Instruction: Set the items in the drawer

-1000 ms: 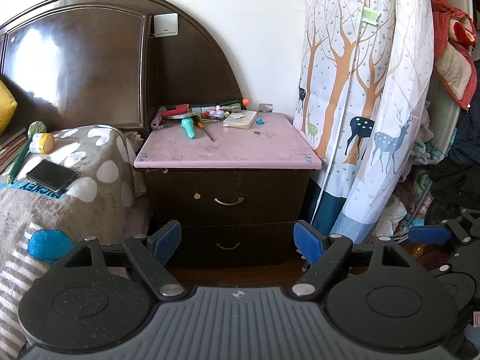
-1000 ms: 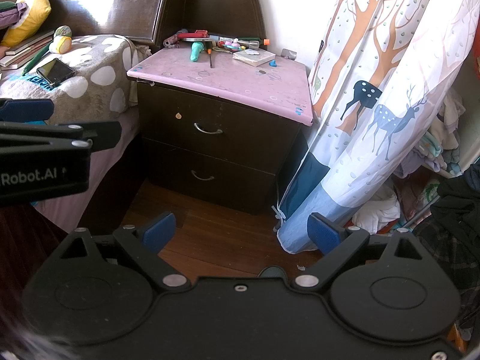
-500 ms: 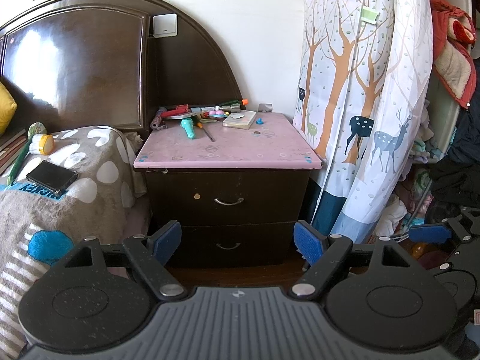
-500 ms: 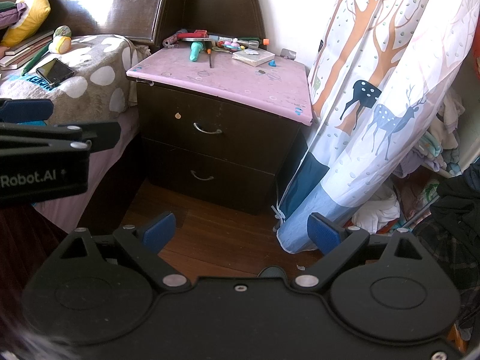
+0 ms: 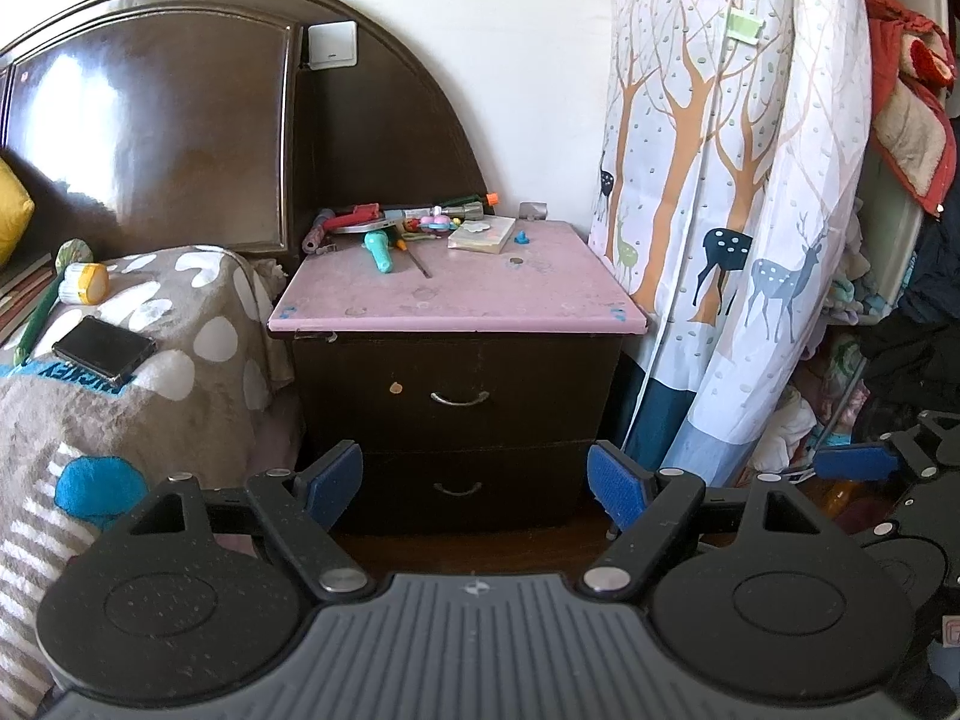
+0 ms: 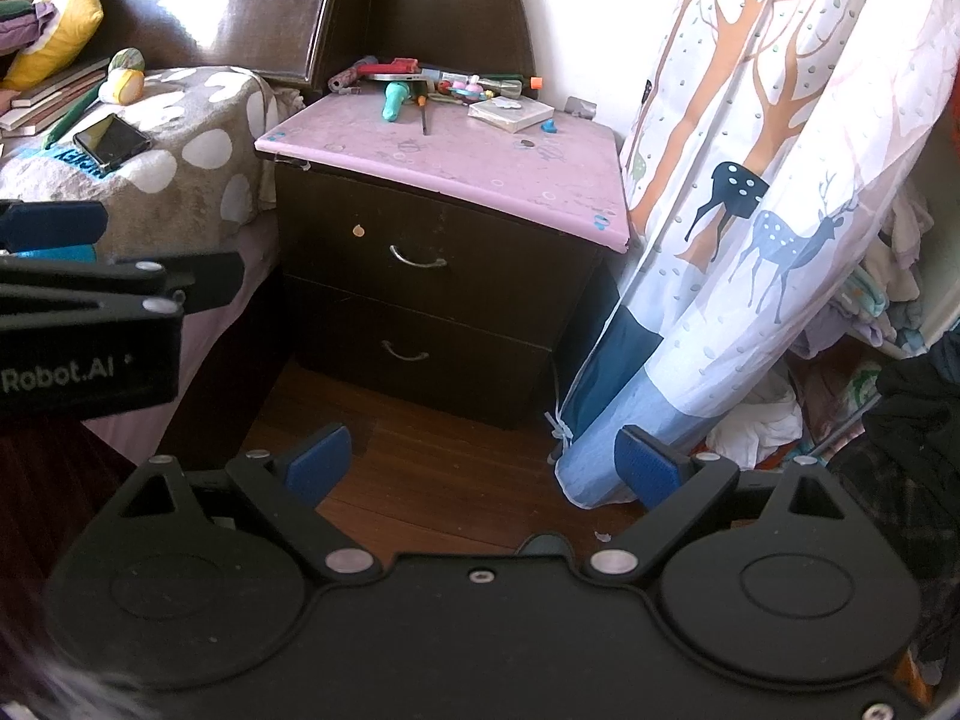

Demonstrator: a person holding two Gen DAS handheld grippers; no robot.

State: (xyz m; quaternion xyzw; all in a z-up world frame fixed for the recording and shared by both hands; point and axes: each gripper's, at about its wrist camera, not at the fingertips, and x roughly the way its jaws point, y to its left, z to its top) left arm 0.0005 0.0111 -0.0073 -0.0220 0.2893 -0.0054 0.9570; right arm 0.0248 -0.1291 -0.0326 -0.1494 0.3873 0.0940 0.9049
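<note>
A dark nightstand with a pink top (image 5: pixel 456 294) (image 6: pixel 468 162) has two shut drawers: the upper drawer (image 5: pixel 459 399) (image 6: pixel 418 258) and the lower drawer (image 5: pixel 457 487) (image 6: pixel 405 353), each with a metal handle. Along the top's back edge lie a teal-handled tool (image 5: pixel 379 249) (image 6: pixel 393 103), a screwdriver (image 5: pixel 414 257) (image 6: pixel 423 117), a red tool (image 5: pixel 354 217), a flat box (image 5: pixel 482 234) (image 6: pixel 510 114) and small toys. My left gripper (image 5: pixel 475 486) is open and empty, well in front of the drawers. My right gripper (image 6: pixel 483 465) is open and empty above the floor.
A bed with a spotted grey blanket (image 5: pixel 120 360) stands left of the nightstand, with a phone (image 5: pixel 103 346) and a yellow-capped jar (image 5: pixel 84 282) on it. A tree-and-deer print curtain (image 5: pixel 720 210) hangs right of the nightstand. Clothes pile at far right (image 5: pixel 900 330). Wooden floor (image 6: pixel 432 468) lies in front.
</note>
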